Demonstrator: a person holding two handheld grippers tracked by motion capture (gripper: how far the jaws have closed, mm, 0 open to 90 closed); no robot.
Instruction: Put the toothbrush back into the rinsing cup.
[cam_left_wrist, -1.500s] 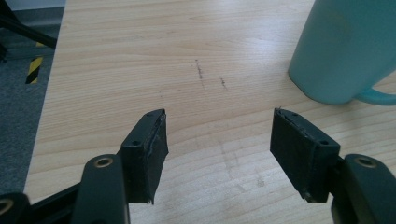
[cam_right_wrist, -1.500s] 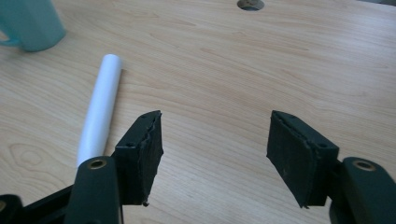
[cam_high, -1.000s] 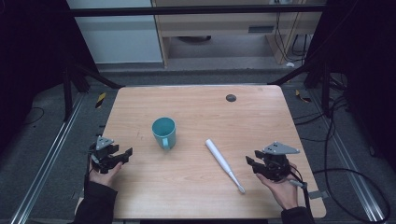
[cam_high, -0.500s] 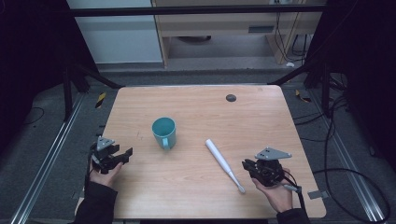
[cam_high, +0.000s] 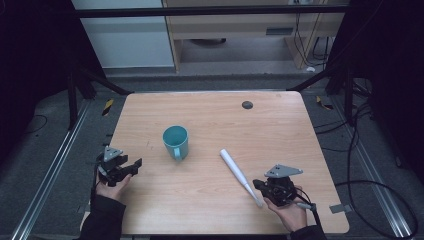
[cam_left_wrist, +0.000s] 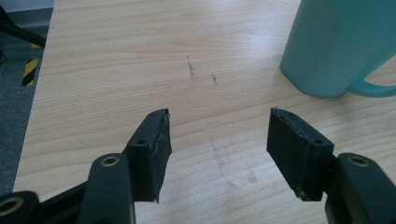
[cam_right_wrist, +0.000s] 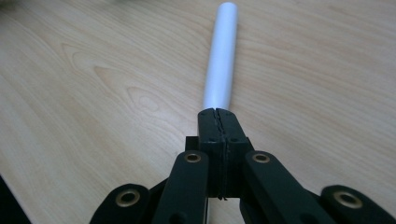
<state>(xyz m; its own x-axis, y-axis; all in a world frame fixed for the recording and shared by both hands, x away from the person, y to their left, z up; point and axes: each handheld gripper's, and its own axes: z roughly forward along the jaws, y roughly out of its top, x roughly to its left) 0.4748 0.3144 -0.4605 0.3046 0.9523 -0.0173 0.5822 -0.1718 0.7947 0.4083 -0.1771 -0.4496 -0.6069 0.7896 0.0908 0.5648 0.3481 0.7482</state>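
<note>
A white tapered stick lies slantwise on the wooden table, right of the middle. My right gripper is at its thin near end. In the right gripper view the stick runs straight ahead from the right gripper. Its jaws have just been closing and now meet along a tight seam, and the stick's near end is hidden beneath them. A teal mug stands upright at mid-table, handle toward the person. My left gripper rests at the left, open and empty, with the mug ahead to its right.
A small dark round spot sits near the table's far edge. Dark frame bars and cables surround the table on the floor. Bare wood lies between the mug and the near edge.
The right gripper has moved left and toward the near edge, up to the stick's thin end, and its jaws have closed. The left gripper, mug and stick have stayed put.
</note>
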